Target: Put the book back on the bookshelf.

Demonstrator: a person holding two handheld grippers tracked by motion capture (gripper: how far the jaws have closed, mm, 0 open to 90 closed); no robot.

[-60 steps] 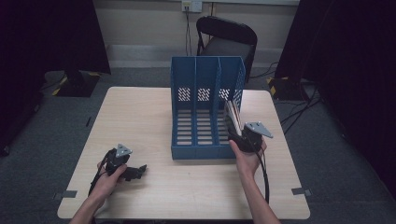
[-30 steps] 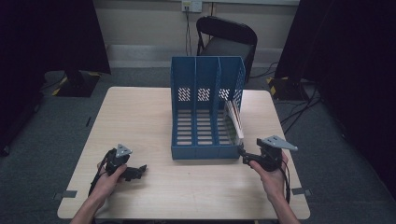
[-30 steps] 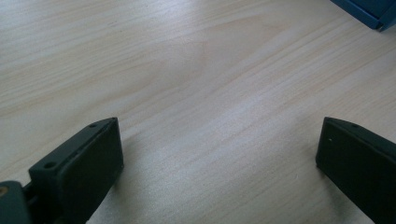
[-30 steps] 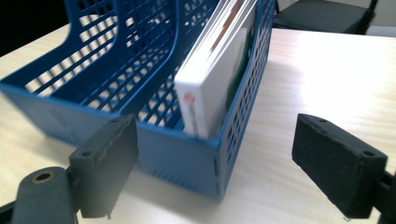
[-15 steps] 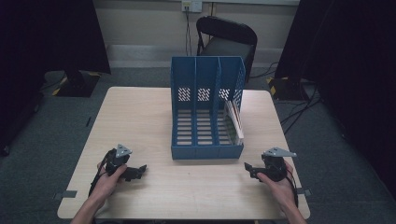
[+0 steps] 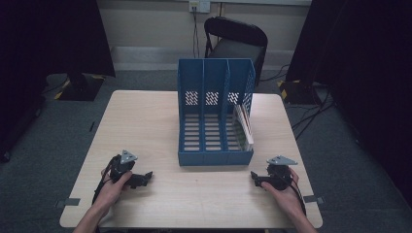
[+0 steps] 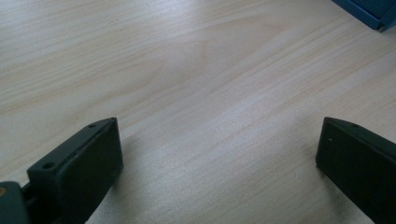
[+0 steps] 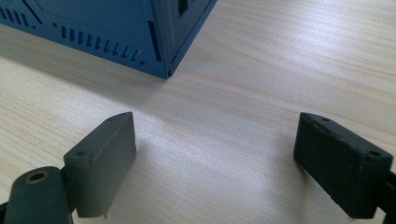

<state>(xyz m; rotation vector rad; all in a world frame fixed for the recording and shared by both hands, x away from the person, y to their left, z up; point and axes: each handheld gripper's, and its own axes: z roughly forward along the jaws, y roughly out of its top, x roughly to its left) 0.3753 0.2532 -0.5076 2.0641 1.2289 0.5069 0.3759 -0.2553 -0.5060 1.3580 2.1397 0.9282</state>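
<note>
Wooden table (image 6: 145, 116) holds a blue rack (image 6: 215, 114), papers (image 6: 244, 125) already leaning in its right slot; left gripper (image 6: 141, 178) and right gripper (image 6: 256, 178) rest spread, empty, near the front edge; filing looks finished.

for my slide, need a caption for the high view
Both grippers, left and right, rest open on the table before a blue file rack.

A pale wood table (image 6: 145, 121) stands on grey carpet (image 6: 43, 160). Behind it a black chair (image 6: 236, 41) sits against a cream wall (image 6: 145, 24). Dark curtains (image 6: 48, 34) hang on both sides.
</note>
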